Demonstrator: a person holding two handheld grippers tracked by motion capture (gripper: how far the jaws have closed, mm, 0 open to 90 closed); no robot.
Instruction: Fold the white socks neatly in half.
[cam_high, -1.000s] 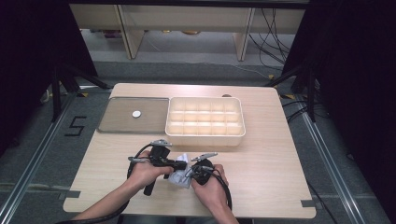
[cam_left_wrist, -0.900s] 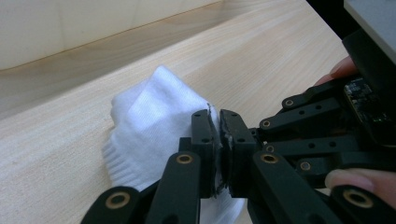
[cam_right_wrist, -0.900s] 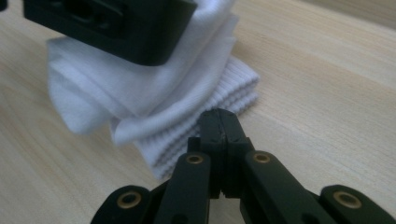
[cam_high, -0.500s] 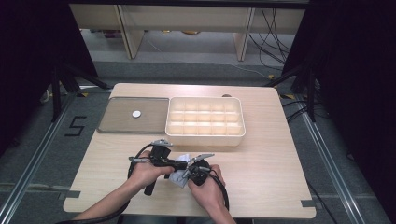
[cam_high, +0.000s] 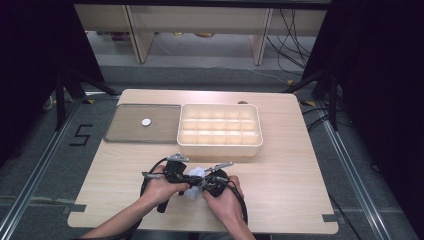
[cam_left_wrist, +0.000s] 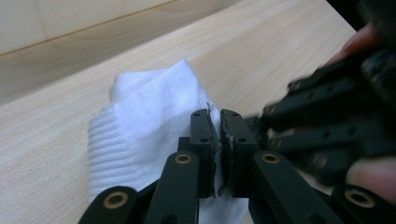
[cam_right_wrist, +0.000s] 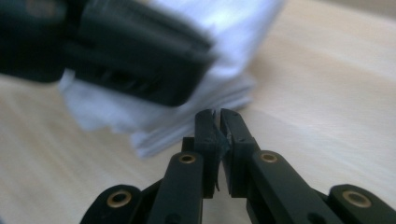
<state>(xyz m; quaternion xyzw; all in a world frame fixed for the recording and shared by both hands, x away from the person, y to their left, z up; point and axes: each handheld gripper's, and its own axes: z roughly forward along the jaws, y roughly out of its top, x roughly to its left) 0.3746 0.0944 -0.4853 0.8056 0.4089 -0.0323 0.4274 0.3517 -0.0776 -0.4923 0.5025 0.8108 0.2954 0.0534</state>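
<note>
Cream divided box (cam_high: 220, 131) seemingly empty, tray (cam_high: 125, 132) holding small disc (cam_high: 146, 122), both grippers closed — left gripper (cam_left_wrist: 215, 114) on white cloth (cam_left_wrist: 140, 126)

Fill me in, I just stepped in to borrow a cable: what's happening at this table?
A person is working a white cloth near the table's front edge with two handheld grippers. The left gripper and the right gripper both look shut, close against the cloth; whether either pinches it is unclear. Farther back sit a cream compartment tray and a flat grey tray holding a small white disc, both untouched.
</note>
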